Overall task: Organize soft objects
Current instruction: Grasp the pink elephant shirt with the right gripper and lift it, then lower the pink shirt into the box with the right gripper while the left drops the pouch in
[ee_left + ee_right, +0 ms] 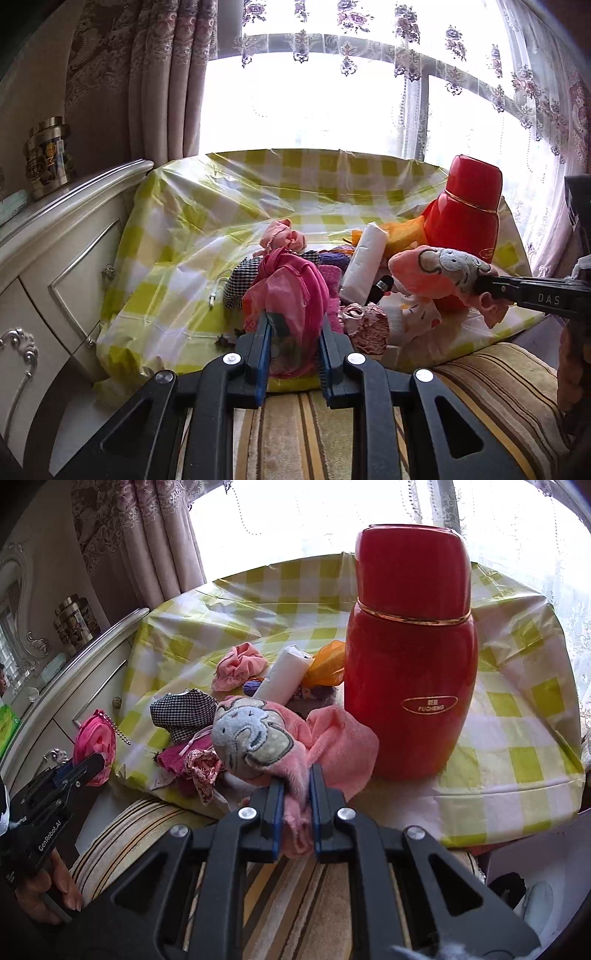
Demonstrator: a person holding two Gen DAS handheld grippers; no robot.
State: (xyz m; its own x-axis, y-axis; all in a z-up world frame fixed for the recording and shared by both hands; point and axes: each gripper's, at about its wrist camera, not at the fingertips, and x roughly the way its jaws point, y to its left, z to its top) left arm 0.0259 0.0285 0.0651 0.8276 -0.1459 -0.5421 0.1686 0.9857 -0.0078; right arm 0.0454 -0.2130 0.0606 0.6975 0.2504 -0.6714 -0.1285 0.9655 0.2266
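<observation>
We grip the pink pouch (291, 306) in our left gripper (293, 343) and the elephant towel (258, 738) in our right gripper (295, 801), fingers closed on both, probably lifting them clear of the pile for sorting.

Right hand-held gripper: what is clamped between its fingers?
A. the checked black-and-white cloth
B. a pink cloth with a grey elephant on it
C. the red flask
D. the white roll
B. The right hand-held gripper is shut on the pink elephant cloth; the red flask stands apart behind it.
</observation>
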